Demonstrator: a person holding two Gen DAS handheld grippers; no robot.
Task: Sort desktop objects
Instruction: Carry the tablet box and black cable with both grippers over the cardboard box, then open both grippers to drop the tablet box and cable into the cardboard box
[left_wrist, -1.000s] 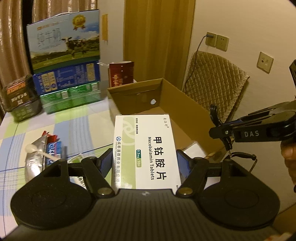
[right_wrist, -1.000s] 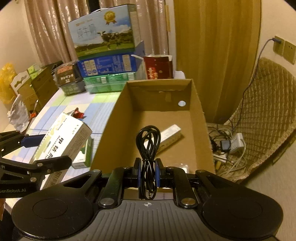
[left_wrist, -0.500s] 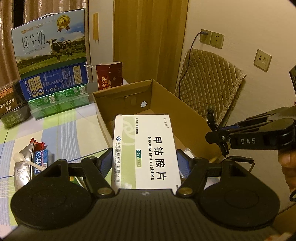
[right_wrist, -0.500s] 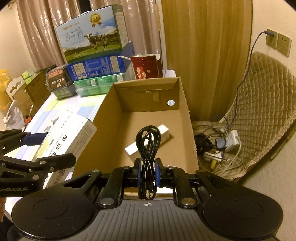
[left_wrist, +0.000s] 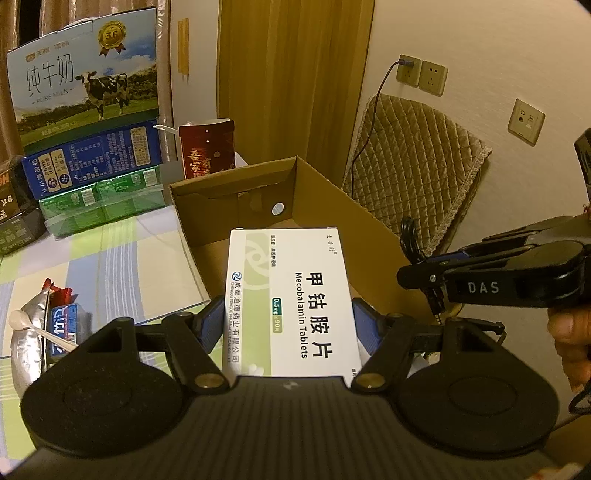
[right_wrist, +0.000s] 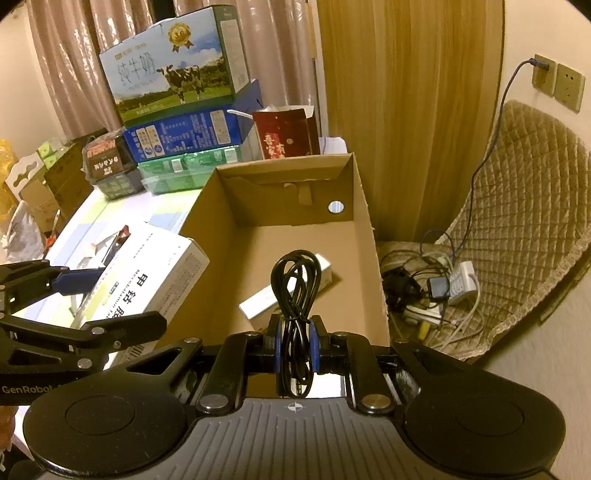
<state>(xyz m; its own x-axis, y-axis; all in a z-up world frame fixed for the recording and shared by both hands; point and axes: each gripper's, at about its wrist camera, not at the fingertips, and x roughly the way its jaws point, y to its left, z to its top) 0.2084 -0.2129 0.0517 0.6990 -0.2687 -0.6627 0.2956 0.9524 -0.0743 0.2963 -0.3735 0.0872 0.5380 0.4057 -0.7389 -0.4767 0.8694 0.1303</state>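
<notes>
Left gripper (left_wrist: 290, 325) clamps the tablet box (left_wrist: 291, 295) at the carton (right_wrist: 295, 236) edge; right gripper (right_wrist: 295, 338) pinches the coiled cable (right_wrist: 295, 280) above the carton. Best to carry each fully over the floor and lower before releasing.

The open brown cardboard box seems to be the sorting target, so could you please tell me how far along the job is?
Done: one small white carton already lies inside the open brown cardboard box. In hand: the left gripper clamps a white Mecobalamin tablet box, and the right gripper pinches a coiled black cable over the box. Left: a silver foil packet and a blue sachet on the striped tablecloth.
</notes>
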